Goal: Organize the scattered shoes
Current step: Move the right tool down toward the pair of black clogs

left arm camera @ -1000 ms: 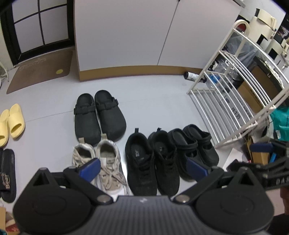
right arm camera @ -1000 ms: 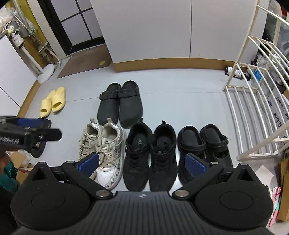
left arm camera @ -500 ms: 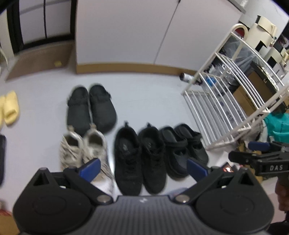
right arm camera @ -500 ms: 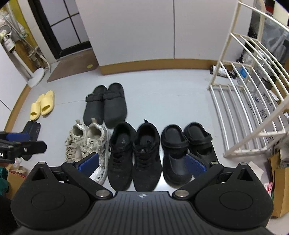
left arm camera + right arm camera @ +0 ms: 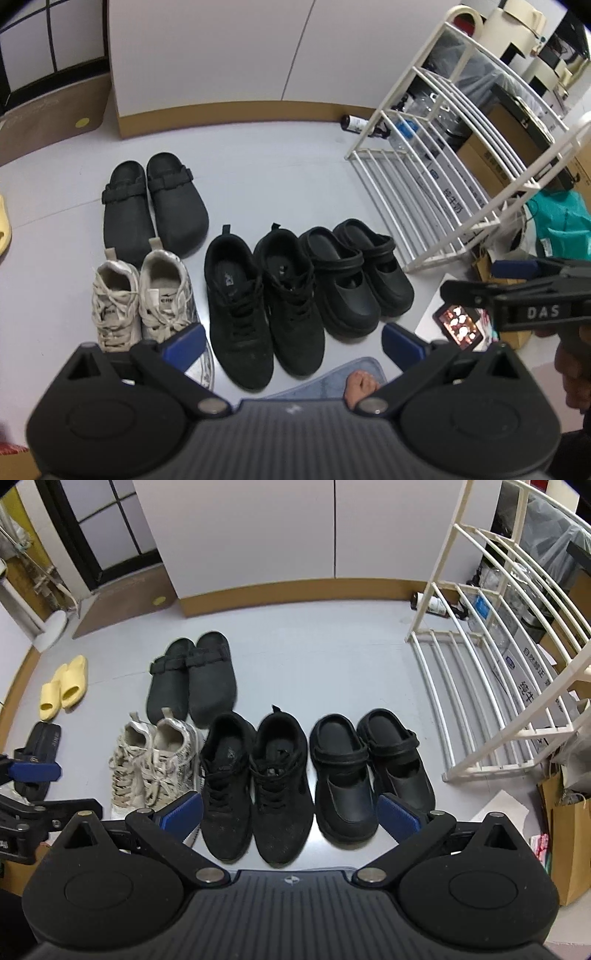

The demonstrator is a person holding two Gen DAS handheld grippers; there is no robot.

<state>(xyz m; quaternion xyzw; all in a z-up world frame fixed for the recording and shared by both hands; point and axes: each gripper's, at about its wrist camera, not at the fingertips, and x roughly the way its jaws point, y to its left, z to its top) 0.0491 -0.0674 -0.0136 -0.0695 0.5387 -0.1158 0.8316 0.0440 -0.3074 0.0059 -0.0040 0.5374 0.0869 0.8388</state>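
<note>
Several pairs of shoes stand side by side on the grey floor. Black sneakers (image 5: pixel 262 295) (image 5: pixel 255 779) are in the middle, black strap clogs (image 5: pixel 354 273) (image 5: pixel 369 768) to their right, beige lace-up sneakers (image 5: pixel 144 299) (image 5: pixel 155 760) to their left, dark clogs (image 5: pixel 155 206) (image 5: pixel 192 679) behind. Yellow slides (image 5: pixel 64 686) and a black slide (image 5: pixel 40 753) lie far left. My left gripper (image 5: pixel 291 343) hangs open above the front row, holding nothing. My right gripper (image 5: pixel 290 812) is open too, over the black sneakers.
A white wire rack (image 5: pixel 454 155) (image 5: pixel 509 657) stands on the right, with boxes and bags behind it. A white cabinet (image 5: pixel 295 531) backs the floor. A bare foot (image 5: pixel 360 387) rests on a blue mat (image 5: pixel 332 380) at the front. A brown doormat (image 5: pixel 122 605) lies at the far left.
Both grippers have drawn back and shifted slightly; the shoes stay in place. A bare foot and blue mat have come into the left wrist view.
</note>
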